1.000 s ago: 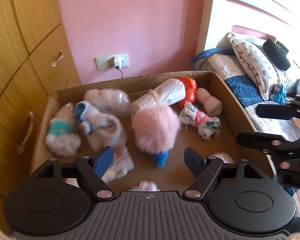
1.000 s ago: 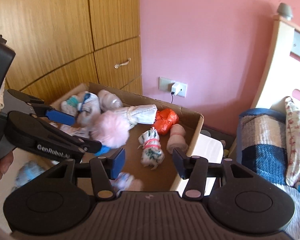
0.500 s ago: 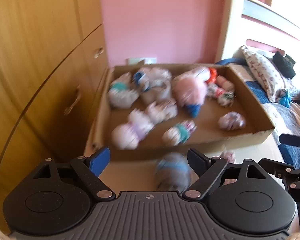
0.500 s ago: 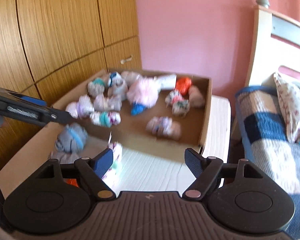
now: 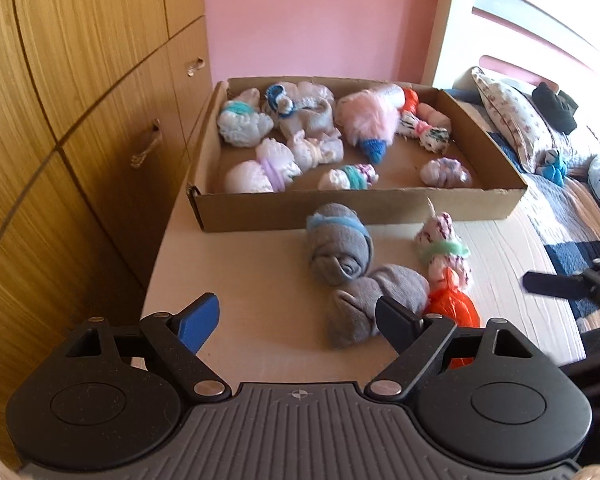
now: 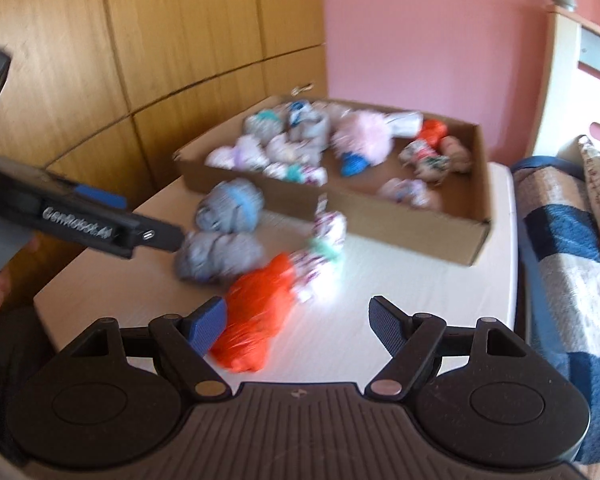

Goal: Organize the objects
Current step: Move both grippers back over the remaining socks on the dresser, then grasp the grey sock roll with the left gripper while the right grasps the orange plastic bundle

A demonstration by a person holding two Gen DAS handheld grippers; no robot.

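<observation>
A: Left gripper [image 5: 296, 320]: jaws wide, nothing between the pads, hovering over bare table [image 5: 236, 280], just left of the lower grey roll [image 5: 374, 300]. Right gripper [image 6: 296, 326]: also wide and empty, its left pad just beside, possibly touching, the orange bundle [image 6: 256, 316]; blur prevents certainty.

B: Location of the task's things?

A: Four bundles outside the box [image 5: 356, 210], clustered in front of its near wall: upper grey roll with blue band [image 5: 340, 248], lower grey roll, speckled white roll with green band [image 5: 444, 248], orange bundle. About a dozen already inside the box.

B: Risks from here?

A: Touching bundles: a closing pad likely to snag two at once, or nudge a neighbour away. Soft knit: likely to compress and slip from a shallow pinch. Low cardboard wall: apt to catch a bundle carried too low. Grippers close together: possible collision over the cluster.

B: Materials and shapes?

A: Knit socks rolled into lumpy balls; fluffy pink one [image 5: 370, 120] in the box; orange bundle glossy, crinkled; box plain corrugated card.
</observation>
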